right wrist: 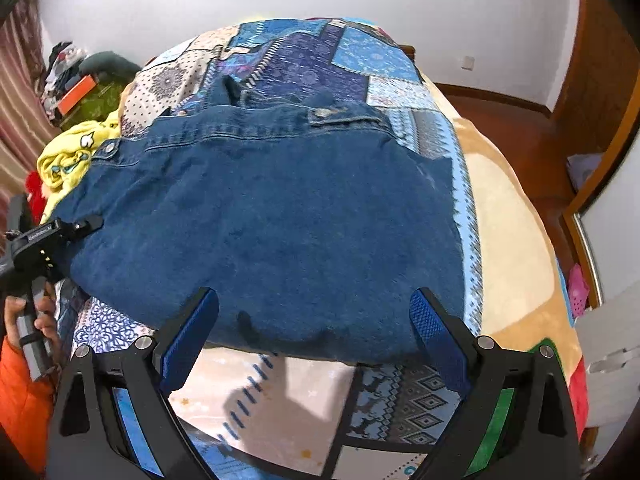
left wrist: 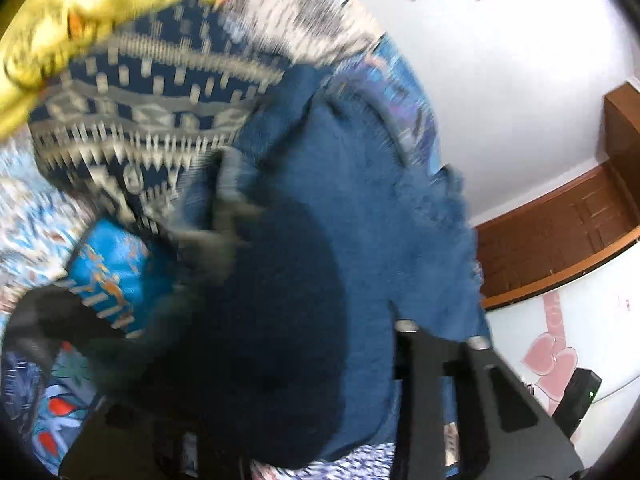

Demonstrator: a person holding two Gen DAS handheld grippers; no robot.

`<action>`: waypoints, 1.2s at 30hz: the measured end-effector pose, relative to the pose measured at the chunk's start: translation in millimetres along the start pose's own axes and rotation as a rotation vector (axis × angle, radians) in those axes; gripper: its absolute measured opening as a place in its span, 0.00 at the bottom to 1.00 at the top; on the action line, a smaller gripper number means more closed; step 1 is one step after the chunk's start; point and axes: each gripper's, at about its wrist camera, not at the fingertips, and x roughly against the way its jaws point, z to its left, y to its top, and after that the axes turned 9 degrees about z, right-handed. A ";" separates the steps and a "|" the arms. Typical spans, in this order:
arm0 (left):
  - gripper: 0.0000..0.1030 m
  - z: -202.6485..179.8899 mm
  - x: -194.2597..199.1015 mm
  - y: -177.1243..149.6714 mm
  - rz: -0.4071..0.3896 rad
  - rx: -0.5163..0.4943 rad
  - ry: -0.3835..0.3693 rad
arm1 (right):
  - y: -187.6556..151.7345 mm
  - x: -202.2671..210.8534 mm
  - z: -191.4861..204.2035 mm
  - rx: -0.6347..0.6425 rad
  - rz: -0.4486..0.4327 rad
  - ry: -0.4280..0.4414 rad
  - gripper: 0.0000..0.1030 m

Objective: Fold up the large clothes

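A blue denim jacket (right wrist: 272, 200) lies spread flat on a bed covered by a patchwork quilt (right wrist: 300, 56). My right gripper (right wrist: 314, 300) hovers open over the jacket's near hem, its blue pads (right wrist: 188, 336) wide apart with nothing between them. My left gripper (right wrist: 80, 226) sits at the jacket's left edge, held by a hand (right wrist: 40, 320) with an orange sleeve. The left wrist view is blurred: denim (left wrist: 340, 200) fills the space between the jaws and covers one side, and only one black finger (left wrist: 432, 360) shows. It looks shut on the cloth.
A yellow printed garment (right wrist: 68, 152) lies bunched on the bed beyond the jacket's left side, and shows again at the top left of the left wrist view (left wrist: 80, 12). A beige blanket (right wrist: 512, 240) covers the bed's right side. Wooden floor and door frames (right wrist: 600, 80) lie to the right.
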 end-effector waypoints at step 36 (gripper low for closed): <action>0.19 -248.1 27.6 -76.3 -0.175 -0.748 0.204 | -18.8 27.7 -6.4 -0.102 -0.052 0.191 0.97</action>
